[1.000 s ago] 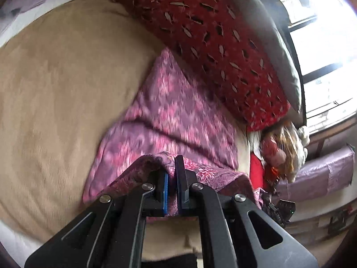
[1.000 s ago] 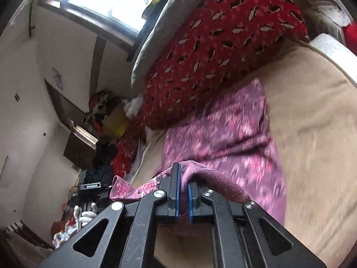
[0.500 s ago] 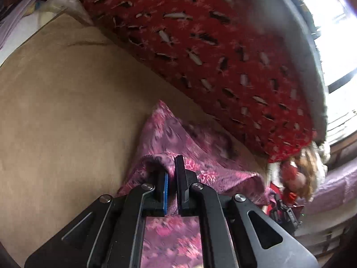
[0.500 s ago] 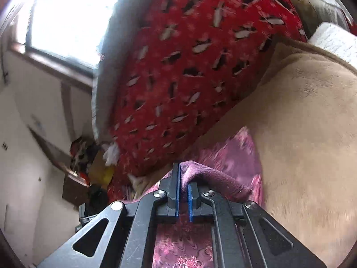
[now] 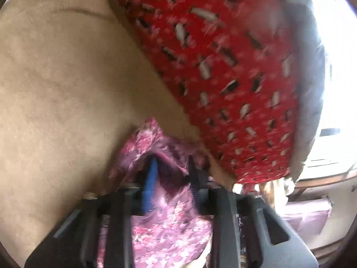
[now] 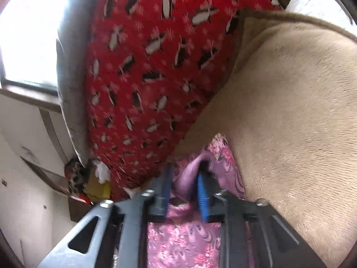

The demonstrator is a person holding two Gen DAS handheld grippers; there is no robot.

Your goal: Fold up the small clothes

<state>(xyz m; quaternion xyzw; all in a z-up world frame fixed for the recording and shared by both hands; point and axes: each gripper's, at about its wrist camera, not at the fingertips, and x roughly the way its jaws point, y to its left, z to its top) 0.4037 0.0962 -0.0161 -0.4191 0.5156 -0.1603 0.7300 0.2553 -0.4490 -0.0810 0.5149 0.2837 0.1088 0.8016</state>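
Left wrist: tan blanket (image 5: 67,89), red pillow (image 5: 223,67).

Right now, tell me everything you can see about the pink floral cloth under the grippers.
The pink floral cloth is thin, soft-looking fabric printed with pink and white flowers on purple. It lies on the tan blanket, its far corner near the red patterned pillow. A raised fold sits between the spread fingers of the right gripper, and the left gripper, also open, straddles another bunched fold. Motion blur hides finer detail.
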